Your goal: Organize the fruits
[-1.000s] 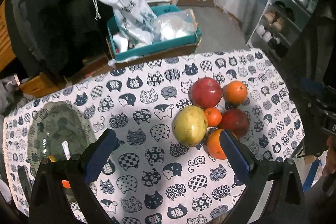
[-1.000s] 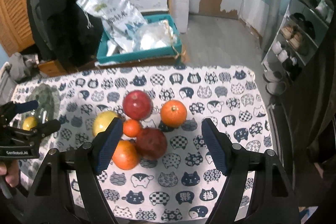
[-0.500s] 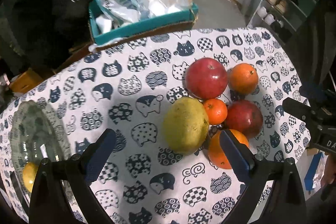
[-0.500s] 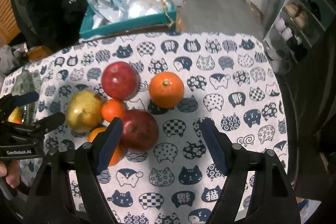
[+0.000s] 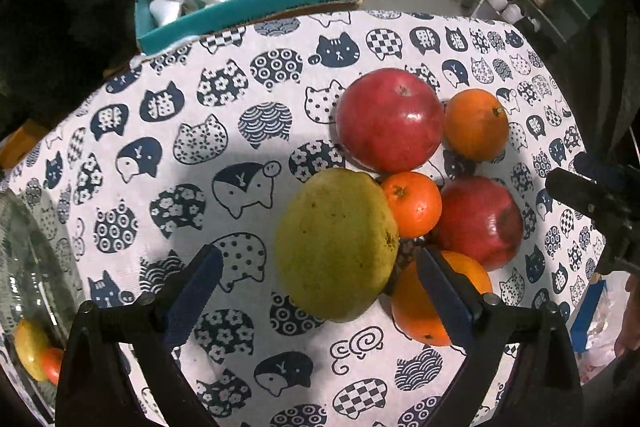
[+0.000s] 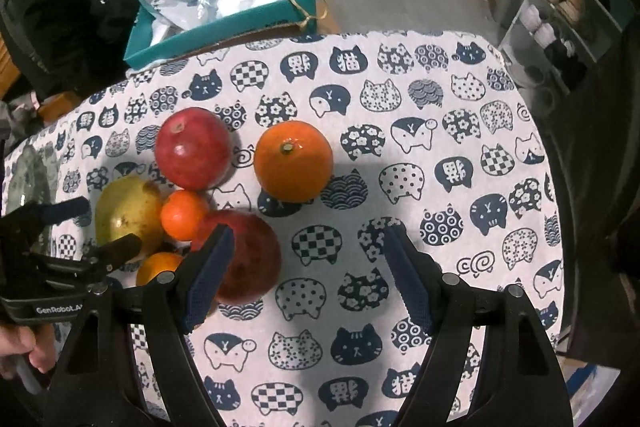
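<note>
Several fruits lie clustered on the cat-print tablecloth (image 5: 180, 155). A yellow-green pear (image 5: 336, 245) lies just ahead of my open left gripper (image 5: 320, 291), between its jaws' line. Around it are a small tangerine (image 5: 412, 203), a far red apple (image 5: 390, 125), a near red apple (image 5: 480, 219), a far orange (image 5: 476, 125) and a near orange (image 5: 424, 307) behind the right finger. My open right gripper (image 6: 308, 267) hovers beside the near red apple (image 6: 248, 259), below the far orange (image 6: 294, 161). The left gripper (image 6: 68, 243) shows there by the pear (image 6: 126, 213).
A glass bowl (image 5: 28, 267) at the table's left edge holds a yellow fruit (image 5: 30, 349) and an orange one. A teal box (image 5: 248, 7) with plastic bags stands behind the table. A shoe rack (image 6: 568, 11) is at the right. The right gripper (image 5: 600, 195) shows at the table's right edge.
Both grippers have moved forward and down toward the fruit cluster. The left gripper now lines up on the pear. Both stay open. No fruit has moved.
</note>
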`<state>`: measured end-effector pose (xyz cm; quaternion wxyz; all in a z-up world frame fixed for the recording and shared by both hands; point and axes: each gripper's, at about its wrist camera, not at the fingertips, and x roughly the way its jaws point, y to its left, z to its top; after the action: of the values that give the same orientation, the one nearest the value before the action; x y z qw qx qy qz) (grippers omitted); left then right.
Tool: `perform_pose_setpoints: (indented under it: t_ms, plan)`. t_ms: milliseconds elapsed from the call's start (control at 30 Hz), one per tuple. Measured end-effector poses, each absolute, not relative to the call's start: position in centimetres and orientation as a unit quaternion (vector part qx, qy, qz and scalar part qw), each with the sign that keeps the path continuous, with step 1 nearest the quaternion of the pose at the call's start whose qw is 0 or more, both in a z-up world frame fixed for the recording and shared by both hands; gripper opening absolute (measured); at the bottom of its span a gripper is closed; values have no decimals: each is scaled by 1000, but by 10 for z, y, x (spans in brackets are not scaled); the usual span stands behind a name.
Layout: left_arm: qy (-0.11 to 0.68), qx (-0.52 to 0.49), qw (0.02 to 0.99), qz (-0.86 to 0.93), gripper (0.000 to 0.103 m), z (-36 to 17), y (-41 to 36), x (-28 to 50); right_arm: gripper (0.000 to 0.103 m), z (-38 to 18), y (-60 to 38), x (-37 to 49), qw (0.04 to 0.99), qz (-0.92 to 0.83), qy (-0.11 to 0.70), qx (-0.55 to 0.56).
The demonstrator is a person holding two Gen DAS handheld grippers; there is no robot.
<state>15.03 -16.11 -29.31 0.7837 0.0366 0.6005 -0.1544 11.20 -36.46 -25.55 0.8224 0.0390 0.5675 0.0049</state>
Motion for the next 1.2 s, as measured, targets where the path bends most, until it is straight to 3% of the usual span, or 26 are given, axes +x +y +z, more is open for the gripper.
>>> perform_pose_setpoints:
  t_ms: [233, 1000, 1200]
  plan:
    - [621, 19, 761, -189, 68, -312, -163, 151, 76, -268, -362, 130, 815, 15, 578, 35]
    - [587, 0, 799, -126, 66, -291, -114, 164, 76, -325, -351, 191, 786, 27, 617, 24]
    - [581, 1, 805, -122, 65, -287, -113, 164, 64, -328, -344, 194, 786, 31, 617, 22]
